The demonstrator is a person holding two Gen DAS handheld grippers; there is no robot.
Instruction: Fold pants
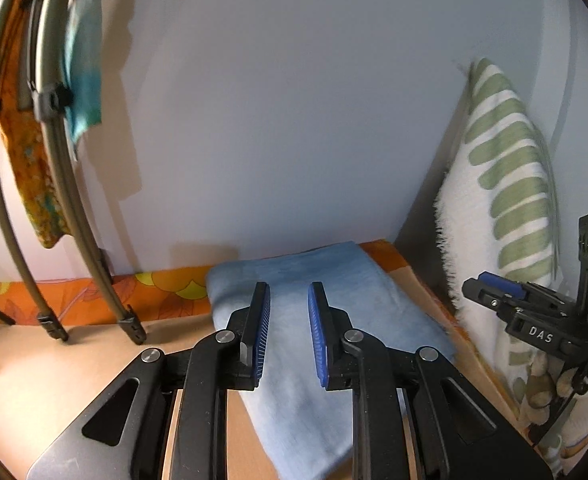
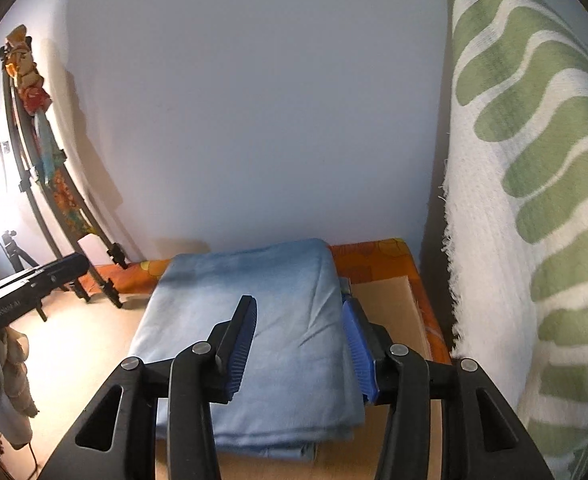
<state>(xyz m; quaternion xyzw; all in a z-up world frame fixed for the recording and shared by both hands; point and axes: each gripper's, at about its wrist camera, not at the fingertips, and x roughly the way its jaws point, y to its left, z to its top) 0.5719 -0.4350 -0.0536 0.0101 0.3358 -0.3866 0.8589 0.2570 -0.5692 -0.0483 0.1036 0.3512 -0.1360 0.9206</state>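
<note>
The light blue pants (image 1: 318, 320) lie folded into a thick rectangle on the tan surface (image 1: 73, 360), against the orange floral edge by the wall. My left gripper (image 1: 289, 336) is open and empty, hovering just above the pants' near left part. My right gripper (image 2: 298, 344) is open and empty too, above the folded pants (image 2: 253, 320) toward their right edge. The right gripper also shows at the far right of the left wrist view (image 1: 534, 312). The left gripper's body shows at the left of the right wrist view (image 2: 25, 288).
A white and green striped towel (image 2: 534, 200) hangs close on the right. A drying rack (image 1: 53, 200) with orange and blue cloths leans on the wall at the left. A pale wall (image 1: 294, 120) stands right behind. A cream cloth (image 2: 5, 380) hangs at lower left.
</note>
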